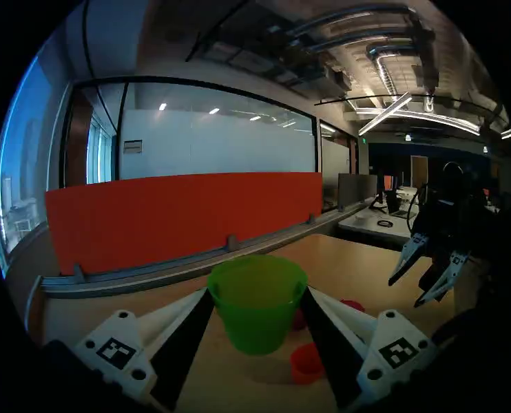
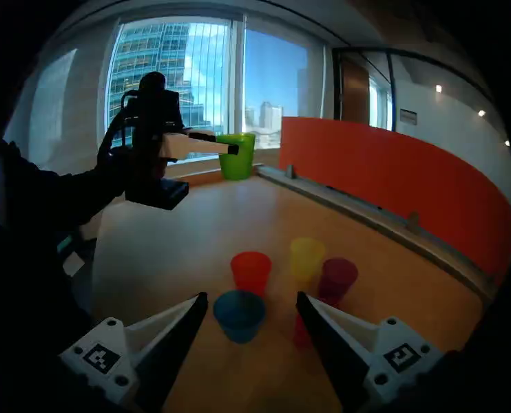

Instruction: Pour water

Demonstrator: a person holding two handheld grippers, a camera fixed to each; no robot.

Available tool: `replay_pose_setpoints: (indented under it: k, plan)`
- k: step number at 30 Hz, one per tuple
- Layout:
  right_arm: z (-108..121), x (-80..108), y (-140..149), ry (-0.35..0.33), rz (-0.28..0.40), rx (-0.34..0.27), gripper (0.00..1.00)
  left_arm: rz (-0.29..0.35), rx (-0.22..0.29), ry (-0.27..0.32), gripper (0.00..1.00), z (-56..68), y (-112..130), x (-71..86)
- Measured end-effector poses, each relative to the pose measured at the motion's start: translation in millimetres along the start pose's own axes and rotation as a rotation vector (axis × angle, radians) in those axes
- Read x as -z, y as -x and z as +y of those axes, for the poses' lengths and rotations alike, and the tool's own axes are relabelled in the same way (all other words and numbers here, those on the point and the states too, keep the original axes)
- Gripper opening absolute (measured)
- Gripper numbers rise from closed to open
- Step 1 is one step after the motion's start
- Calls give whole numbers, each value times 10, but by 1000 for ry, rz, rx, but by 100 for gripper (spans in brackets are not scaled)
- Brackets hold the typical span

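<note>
My left gripper [image 1: 257, 292] is shut on a green cup [image 1: 257, 303], held upright above the wooden table [image 1: 366, 265]. In the right gripper view the left gripper [image 2: 232, 148] and the green cup [image 2: 237, 156] hang high at the far end, with a dark sleeve behind them. My right gripper [image 2: 251, 297] stands open low over the table, and a blue cup [image 2: 240, 315] sits between its fingertips, untouched. Just beyond stand a red cup [image 2: 251, 270], a yellow cup [image 2: 306, 257] and a maroon cup [image 2: 337, 277]. The right gripper [image 1: 405, 292] shows open at the right.
An orange partition [image 2: 407, 179] with a grey rail [image 2: 366, 217] runs along the table's far side. Large windows [image 2: 186, 76] stand behind the left gripper. Below the green cup sit a red cup [image 1: 306, 363] and a darker red one [image 1: 353, 304]. Office desks [image 1: 379, 220] lie farther back.
</note>
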State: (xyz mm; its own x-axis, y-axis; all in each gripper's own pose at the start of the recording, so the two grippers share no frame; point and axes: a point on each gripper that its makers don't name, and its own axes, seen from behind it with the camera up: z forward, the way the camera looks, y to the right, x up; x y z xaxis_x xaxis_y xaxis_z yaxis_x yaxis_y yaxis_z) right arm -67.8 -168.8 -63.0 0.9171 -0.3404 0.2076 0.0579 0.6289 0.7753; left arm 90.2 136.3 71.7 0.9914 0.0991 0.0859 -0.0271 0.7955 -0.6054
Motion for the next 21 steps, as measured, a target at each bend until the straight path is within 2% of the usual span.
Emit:
replay_pose_setpoints:
  k: [11, 21]
  plan:
    - [-60, -76, 56, -12, -13, 6, 100, 51, -37, -22, 86, 22, -146, 87]
    - [-83, -157, 154, -25, -34, 10, 100, 81, -38, -32, 86, 56, -256, 161]
